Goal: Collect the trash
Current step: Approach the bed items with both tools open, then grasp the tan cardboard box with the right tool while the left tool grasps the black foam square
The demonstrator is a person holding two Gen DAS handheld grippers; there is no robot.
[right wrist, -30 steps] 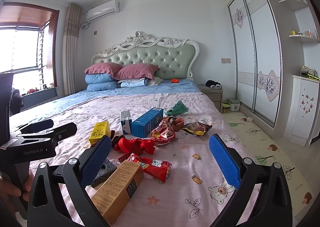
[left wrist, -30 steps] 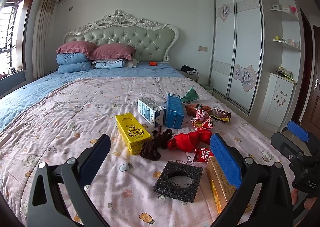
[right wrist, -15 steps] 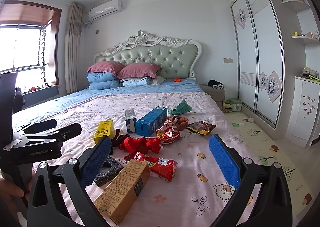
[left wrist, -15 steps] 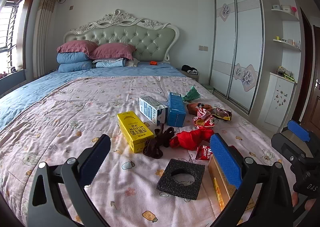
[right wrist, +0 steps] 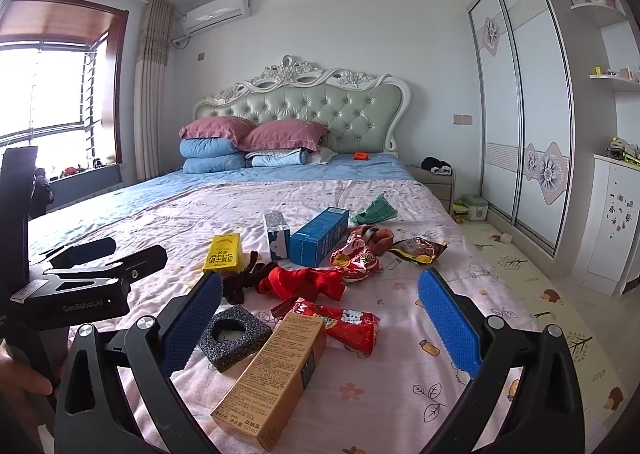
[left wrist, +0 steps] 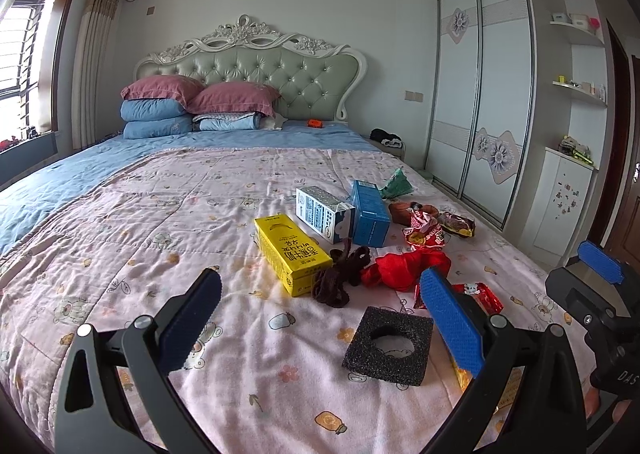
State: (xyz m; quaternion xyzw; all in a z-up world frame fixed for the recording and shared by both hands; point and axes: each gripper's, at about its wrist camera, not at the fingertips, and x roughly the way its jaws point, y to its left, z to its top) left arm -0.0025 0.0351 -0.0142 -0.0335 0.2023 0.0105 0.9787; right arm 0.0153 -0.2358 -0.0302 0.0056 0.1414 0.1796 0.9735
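Several wrappers, cartons crowd foam block [left wrist: 387, 346]; brown box [right wrist: 272, 374] alongside.

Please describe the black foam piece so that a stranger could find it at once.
On the bed, look at the litter pile near the foot. The foam lies nearest, before the brown box. It alone is black, square and has a round hole.

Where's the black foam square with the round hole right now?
The black foam square lies on the pink quilt, between the dark brown cloth and tan cardboard box.
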